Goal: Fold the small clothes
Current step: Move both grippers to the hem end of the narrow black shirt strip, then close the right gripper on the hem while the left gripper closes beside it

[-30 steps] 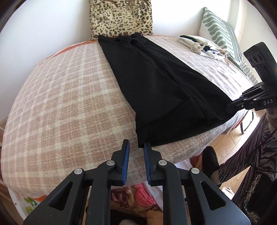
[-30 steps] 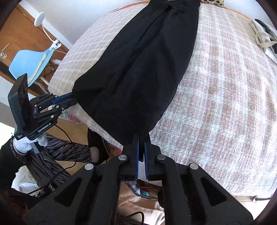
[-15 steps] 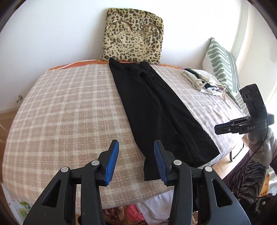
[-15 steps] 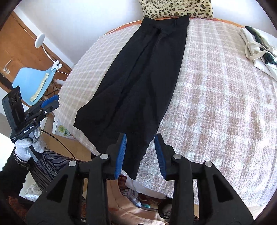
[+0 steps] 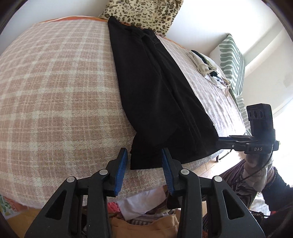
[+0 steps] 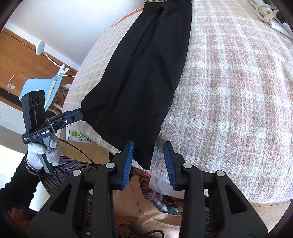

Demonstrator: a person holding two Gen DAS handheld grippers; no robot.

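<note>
A long black garment (image 5: 155, 91) lies lengthwise on the plaid bed blanket (image 5: 55, 91), its hem at the near edge. My left gripper (image 5: 144, 153) straddles the hem's left corner. Its jaws are closing, and the blue pads stand clear of the cloth. In the right wrist view the same garment (image 6: 142, 73) hangs a corner over the bed edge between the pads of my right gripper (image 6: 148, 146), which is open and not touching it. Each gripper shows in the other's view: the right gripper (image 5: 225, 140) and the left gripper (image 6: 75, 115).
A leopard cushion (image 5: 142, 12) leans on the far wall and a green striped pillow (image 5: 232, 62) stands at the right. A pile of light clothes (image 5: 207, 67) lies by it. A heap of clothes (image 5: 146, 210) sits below the bed edge. A blue chair (image 6: 38, 86) stands left.
Both grippers, nearly shut at the hem corners a second ago, opened and drew back. They have now come down over the corners again, and the left jaws stand narrower than half a second ago.
</note>
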